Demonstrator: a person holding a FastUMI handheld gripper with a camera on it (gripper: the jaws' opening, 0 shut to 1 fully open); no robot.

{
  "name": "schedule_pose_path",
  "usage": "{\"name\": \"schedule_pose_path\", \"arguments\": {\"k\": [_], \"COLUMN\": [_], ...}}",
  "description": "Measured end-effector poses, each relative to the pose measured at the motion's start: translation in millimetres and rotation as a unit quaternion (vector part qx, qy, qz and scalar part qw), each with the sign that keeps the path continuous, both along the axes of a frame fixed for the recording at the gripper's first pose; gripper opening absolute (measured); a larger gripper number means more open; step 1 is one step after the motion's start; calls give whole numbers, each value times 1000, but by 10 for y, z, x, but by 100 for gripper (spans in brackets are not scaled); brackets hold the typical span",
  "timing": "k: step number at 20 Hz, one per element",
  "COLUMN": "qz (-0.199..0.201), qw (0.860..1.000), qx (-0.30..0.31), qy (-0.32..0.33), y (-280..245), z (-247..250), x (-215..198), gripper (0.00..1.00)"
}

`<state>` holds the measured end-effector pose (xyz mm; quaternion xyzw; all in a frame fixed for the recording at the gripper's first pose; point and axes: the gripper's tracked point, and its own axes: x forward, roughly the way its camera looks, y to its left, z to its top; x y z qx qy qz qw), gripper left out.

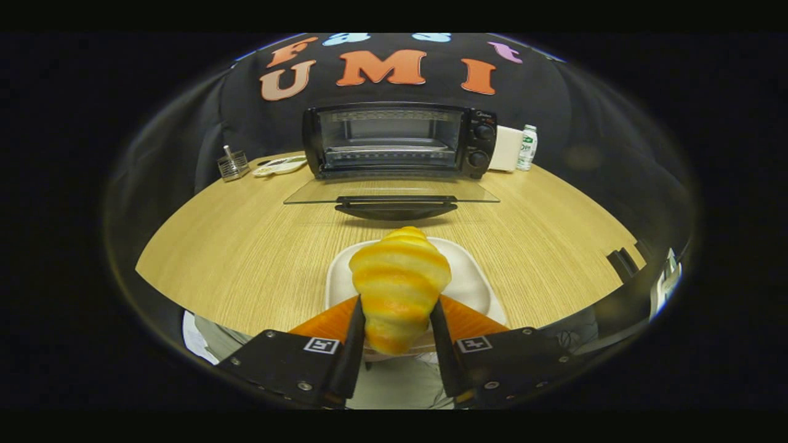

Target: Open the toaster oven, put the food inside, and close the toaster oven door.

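Observation:
A yellow-orange striped croissant [400, 280] stands between my fingers, and my gripper [397, 307] is shut on its lower half. It hangs over a white plate [473, 283] near the table's front edge. Beyond the plate, at the back of the wooden table [246, 246], stands the black toaster oven [394, 140]. Its glass door [394, 194] is folded down flat toward me, handle at the front. The oven cavity with its rack is open to view.
Left of the oven are a small metal wire holder [233, 165] and a white flat object [280, 165]. Right of the oven stand a white box [506, 149] and a small bottle [527, 147]. Bare tabletop lies between the plate and the oven door.

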<state>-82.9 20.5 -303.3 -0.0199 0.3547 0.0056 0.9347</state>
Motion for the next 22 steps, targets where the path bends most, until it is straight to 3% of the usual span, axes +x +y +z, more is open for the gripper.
{"name": "schedule_pose_path", "arguments": {"k": [3,6,14,22], "qz": [21,40,33,30], "qw": [999,997,994,982], "qx": [41,21,31,154], "qy": [-24,-56,-96,-103], "y": [185,196,218,649], "z": [186,391,754,899], "x": [46,138,691,1345], "gripper": [50,50,50,49]}}
